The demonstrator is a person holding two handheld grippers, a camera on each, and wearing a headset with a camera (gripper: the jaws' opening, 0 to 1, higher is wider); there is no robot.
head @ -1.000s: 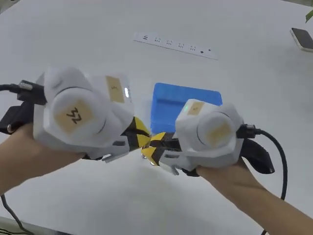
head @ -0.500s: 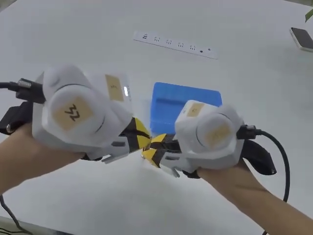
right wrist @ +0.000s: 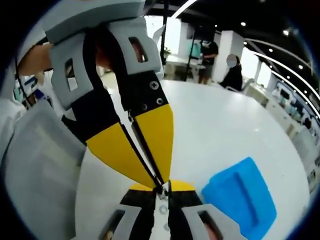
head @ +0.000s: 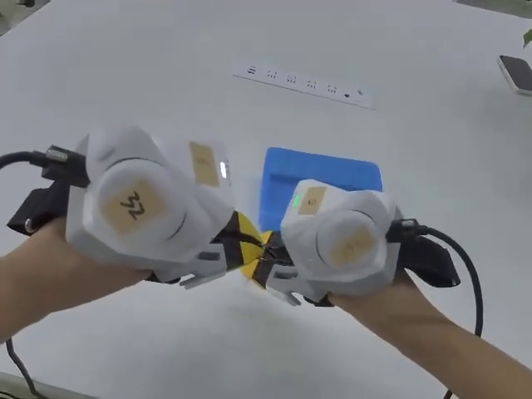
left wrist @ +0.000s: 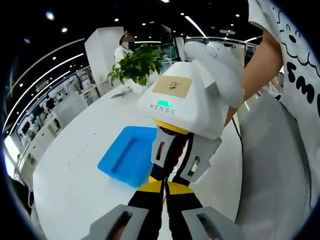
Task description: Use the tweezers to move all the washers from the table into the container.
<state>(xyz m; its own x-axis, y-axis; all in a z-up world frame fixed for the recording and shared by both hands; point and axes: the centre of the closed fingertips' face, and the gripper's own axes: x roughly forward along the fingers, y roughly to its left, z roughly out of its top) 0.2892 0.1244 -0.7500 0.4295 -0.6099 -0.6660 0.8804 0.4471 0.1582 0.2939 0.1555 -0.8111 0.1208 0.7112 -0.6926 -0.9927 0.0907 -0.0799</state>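
Observation:
My two grippers meet tip to tip low over the white table, just in front of the blue container. The left gripper has its yellow pads pressed together on thin dark tweezers, which run down between the pads. The right gripper is shut too, pinching the end of the tweezers where both sets of tips touch. In the left gripper view my own jaws are closed, the right gripper faces them, and the blue container lies to the left. The container looks like a shallow tray.
A white power strip lies across the far side of the table. A dark phone rests at the far right edge. A potted plant stands beyond the table, and people stand in the background.
The right gripper has shifted a little left and rolled, closing in on the left one. The tips stay together. The head camera has drifted slightly.

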